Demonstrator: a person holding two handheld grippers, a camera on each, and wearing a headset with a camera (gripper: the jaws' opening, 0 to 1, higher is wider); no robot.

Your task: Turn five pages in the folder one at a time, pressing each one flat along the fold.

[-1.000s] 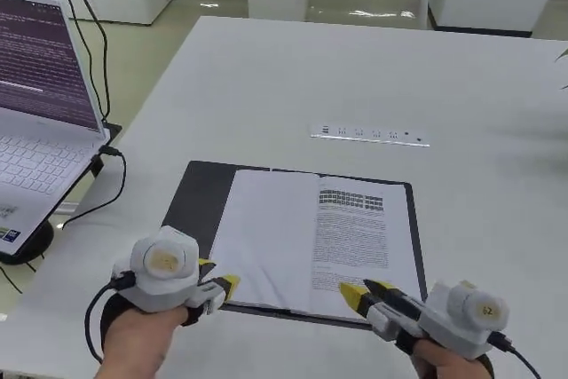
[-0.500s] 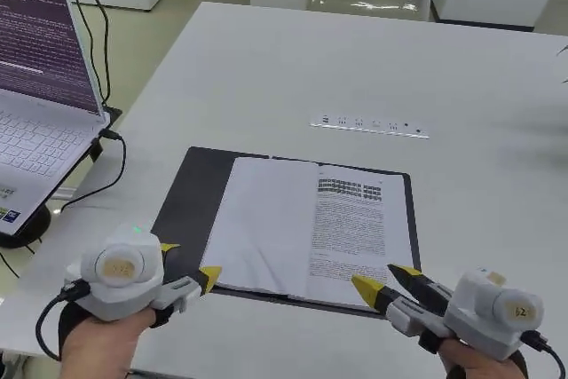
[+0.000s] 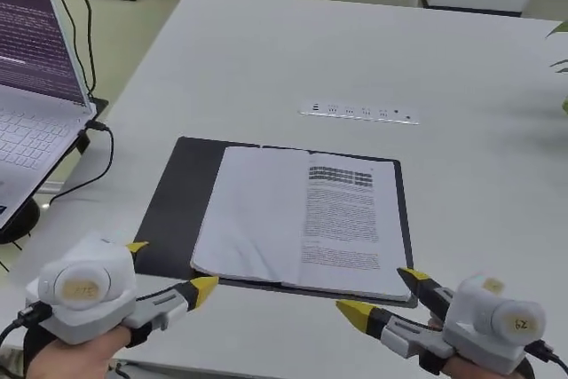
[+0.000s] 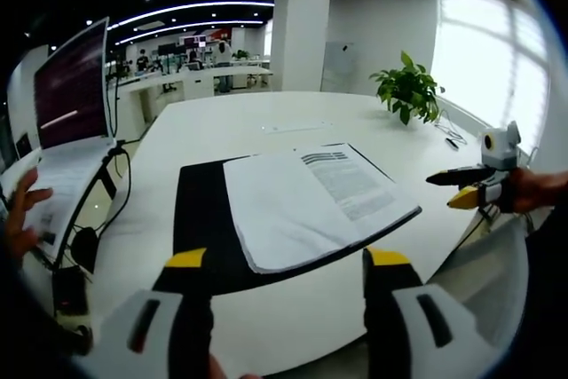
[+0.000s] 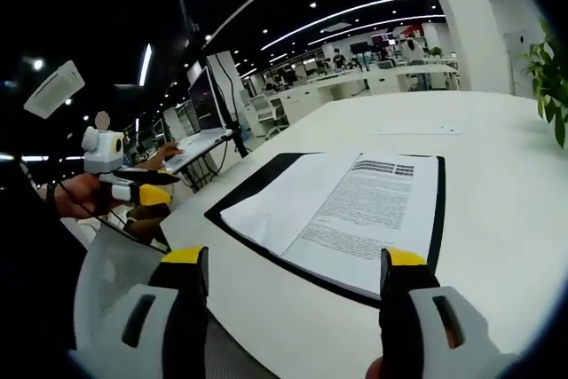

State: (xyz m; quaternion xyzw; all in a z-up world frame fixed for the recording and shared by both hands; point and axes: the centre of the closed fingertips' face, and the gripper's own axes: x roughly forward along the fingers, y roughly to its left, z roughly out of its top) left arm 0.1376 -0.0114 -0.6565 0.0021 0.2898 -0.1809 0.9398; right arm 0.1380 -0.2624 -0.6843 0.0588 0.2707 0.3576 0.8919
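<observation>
Both tools are up off the desk here. The left gripper (image 3: 170,265) hangs with its yellow-tipped jaws spread wide and nothing between them. The right gripper (image 3: 383,294) matches it, jaws well apart and empty.

The folder (image 3: 177,210) lies open and flat on the white table (image 3: 266,59), straight ahead of both grippers and between them. Its near left corner sits just beyond the left gripper's tips, and its near right corner is just beside the upper tip of the right gripper. I cannot tell from the head view whether that tip touches the cover. In the right gripper view the folder sits clear ahead of the jaws.

From the left gripper, the black cover comes first, then a blank page (image 3: 253,210) further to its right. Ahead of the right gripper lies the printed page (image 3: 342,219), with dark lines at its far end. The fold (image 3: 297,210) runs away from the tools between the two pages.

Beyond the folder, a socket strip (image 3: 358,114) sits flush in the table. Out past the left gripper's left side stands an open laptop (image 3: 35,59). In the left gripper view a potted plant (image 4: 408,86) stands at the far right.
</observation>
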